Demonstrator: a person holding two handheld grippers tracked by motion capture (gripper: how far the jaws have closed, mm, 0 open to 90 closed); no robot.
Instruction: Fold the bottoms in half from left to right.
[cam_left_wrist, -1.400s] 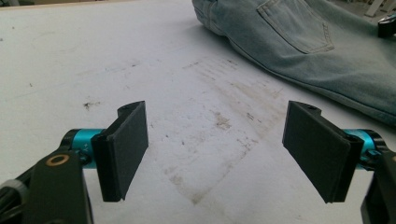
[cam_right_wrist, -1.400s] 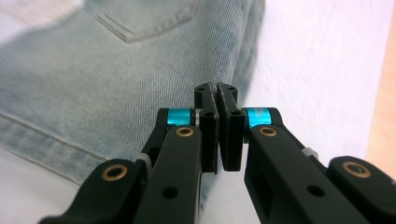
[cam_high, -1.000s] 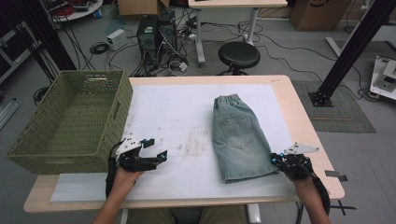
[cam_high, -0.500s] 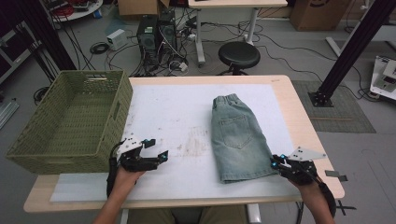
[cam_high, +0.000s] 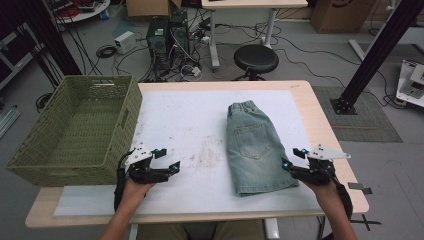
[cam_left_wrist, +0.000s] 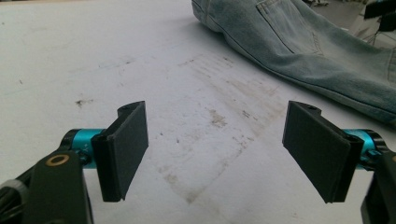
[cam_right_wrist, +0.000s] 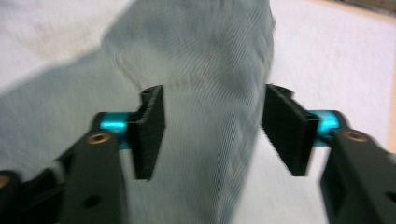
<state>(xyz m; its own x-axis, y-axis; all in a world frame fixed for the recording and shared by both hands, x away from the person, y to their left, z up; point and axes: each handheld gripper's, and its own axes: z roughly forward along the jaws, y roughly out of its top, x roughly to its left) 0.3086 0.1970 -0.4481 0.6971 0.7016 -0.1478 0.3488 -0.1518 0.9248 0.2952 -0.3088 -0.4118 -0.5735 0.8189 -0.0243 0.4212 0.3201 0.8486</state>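
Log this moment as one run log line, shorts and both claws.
denim shorts: flat on white mat | left claw: open, over bare mat | right claw: jaws just opened, at shorts' hem corner, not gripping

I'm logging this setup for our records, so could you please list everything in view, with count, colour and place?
Denim shorts: one, light blue, folded flat on the right half of the mat.
Basket: one, olive green woven, at the table's left edge.
Mat: one, white and stained, covering the table.
Table: one, light wood.
Stool: one, black, on the floor beyond the table.
Computer tower: one, black, on the floor among cables.
Left claw: black, jaws open over bare mat.
Right claw: black, jaws just opened, at the shorts' right hem, not gripping them.
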